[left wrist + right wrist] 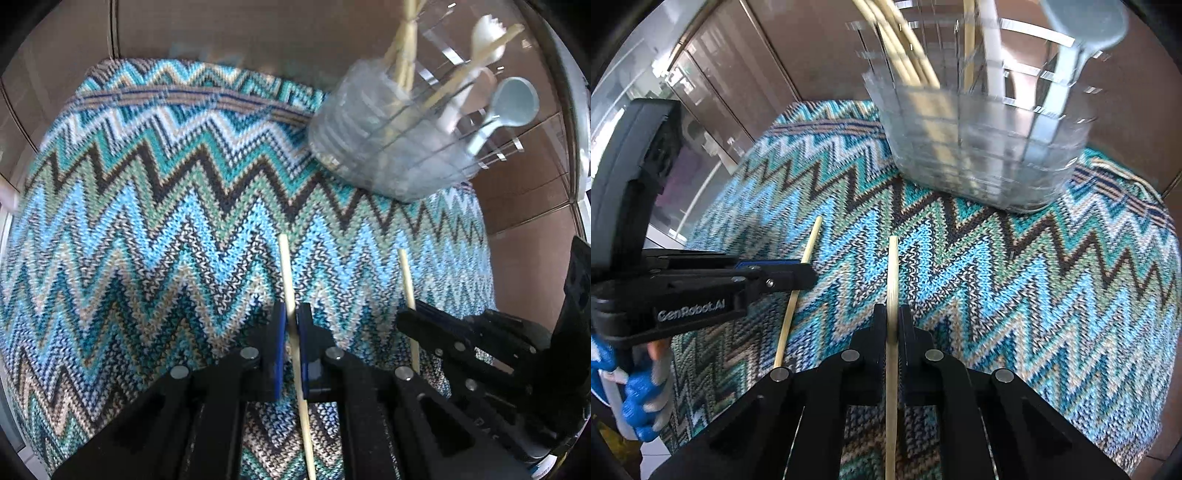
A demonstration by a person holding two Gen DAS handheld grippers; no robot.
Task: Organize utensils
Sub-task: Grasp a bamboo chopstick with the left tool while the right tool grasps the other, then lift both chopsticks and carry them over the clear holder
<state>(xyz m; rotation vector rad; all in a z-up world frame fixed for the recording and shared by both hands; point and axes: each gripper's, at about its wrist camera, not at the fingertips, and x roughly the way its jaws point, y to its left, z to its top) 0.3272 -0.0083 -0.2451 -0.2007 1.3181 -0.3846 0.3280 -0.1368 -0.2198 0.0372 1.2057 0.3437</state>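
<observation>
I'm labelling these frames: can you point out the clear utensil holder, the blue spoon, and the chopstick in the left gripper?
Clear utensil holder (388, 155): left wrist view, on its front wall.
Blue spoon (515, 101): left wrist view, on its bowl.
Chopstick in the left gripper (287, 273): left wrist view, on the shaft above the pads.

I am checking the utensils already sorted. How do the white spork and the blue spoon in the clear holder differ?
The white spork is cream-white, while the blue spoon is pale blue. The spork's head ends in short tines; the spoon's head is a smooth round bowl. In the left wrist view the spork's head stands higher than the spoon's. Both stand head-up in the clear holder, handles down, beside wooden chopsticks.
</observation>
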